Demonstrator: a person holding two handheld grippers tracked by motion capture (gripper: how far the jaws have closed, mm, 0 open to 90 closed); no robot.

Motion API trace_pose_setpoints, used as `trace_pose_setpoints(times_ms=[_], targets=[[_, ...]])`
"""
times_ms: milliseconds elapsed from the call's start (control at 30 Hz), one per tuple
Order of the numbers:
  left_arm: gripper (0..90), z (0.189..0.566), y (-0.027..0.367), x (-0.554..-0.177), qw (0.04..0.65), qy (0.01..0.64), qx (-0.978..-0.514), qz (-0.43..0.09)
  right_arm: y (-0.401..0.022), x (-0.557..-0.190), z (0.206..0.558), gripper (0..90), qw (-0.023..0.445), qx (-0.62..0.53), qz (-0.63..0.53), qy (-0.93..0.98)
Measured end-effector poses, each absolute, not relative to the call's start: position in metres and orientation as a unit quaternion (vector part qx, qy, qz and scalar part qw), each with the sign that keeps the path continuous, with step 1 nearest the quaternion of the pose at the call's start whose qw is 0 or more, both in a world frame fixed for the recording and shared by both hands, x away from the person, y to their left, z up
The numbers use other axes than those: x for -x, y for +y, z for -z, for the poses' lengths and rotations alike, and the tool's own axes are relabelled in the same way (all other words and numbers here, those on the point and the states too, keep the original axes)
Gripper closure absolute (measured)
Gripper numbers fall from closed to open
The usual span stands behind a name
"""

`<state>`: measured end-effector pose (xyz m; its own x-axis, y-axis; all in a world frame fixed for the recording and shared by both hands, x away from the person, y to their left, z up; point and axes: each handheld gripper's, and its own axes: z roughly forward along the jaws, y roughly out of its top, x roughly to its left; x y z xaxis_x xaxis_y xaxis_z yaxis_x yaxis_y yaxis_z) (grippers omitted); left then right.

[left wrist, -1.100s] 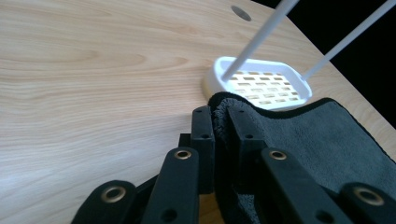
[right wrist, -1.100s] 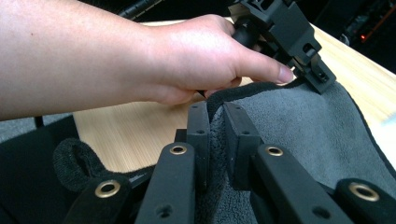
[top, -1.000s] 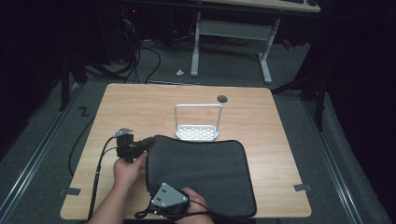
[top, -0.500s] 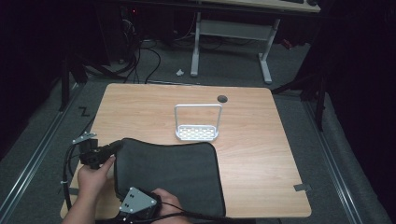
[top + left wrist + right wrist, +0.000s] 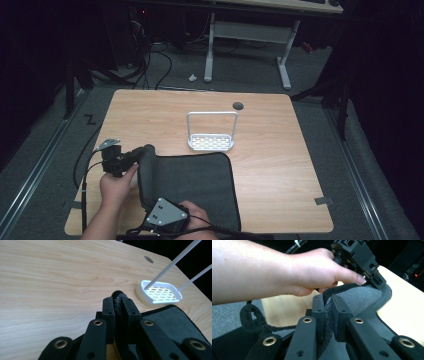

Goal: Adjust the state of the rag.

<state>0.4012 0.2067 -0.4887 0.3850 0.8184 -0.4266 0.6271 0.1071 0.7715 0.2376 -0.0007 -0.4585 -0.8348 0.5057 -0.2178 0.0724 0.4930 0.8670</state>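
A dark grey mat (image 5: 200, 185) lies on the near part of the wooden table (image 5: 150, 115), with its left edge lifted and curled. My left gripper (image 5: 144, 153) is shut on the mat's far left corner; in the left gripper view that gripper (image 5: 118, 300) has the fuzzy edge pinched between its jaws, and the mat (image 5: 172, 320) spreads away to the right. My right gripper (image 5: 150, 201) is shut on the near part of the same left edge. The right gripper view has that gripper (image 5: 327, 300) clamping a fold of the mat (image 5: 362, 297), with the other hand (image 5: 299, 272) and the left gripper (image 5: 362, 257) beyond.
A white slotted rack (image 5: 211, 142) with a tall wire handle stands just past the mat's far edge, seen close in the left gripper view as the rack (image 5: 160, 292). A round cable hole (image 5: 238, 105) sits near the table's far edge. Cables trail off the table's left side.
Both hands dragged the mat to the left across the table, then came back a little to the right. The mat's left edge now stands lifted and curled.
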Motion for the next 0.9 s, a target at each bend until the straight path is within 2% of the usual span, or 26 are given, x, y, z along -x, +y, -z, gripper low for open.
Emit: trace_pose_setpoints(times_ms=[500, 900], targets=[[81.6, 0.486, 0.138, -0.41, 0.484, 0.531, -0.687, -0.111, -0.083, -0.235, 0.471, 82.3, 0.256, -0.237, -0.457, 0.818], [81.3, 0.483, 0.109, -0.412, 0.482, 0.515, -0.7, -0.11, -0.108, -0.227, 0.48, 82.0, 0.263, -0.254, -0.445, 0.817]])
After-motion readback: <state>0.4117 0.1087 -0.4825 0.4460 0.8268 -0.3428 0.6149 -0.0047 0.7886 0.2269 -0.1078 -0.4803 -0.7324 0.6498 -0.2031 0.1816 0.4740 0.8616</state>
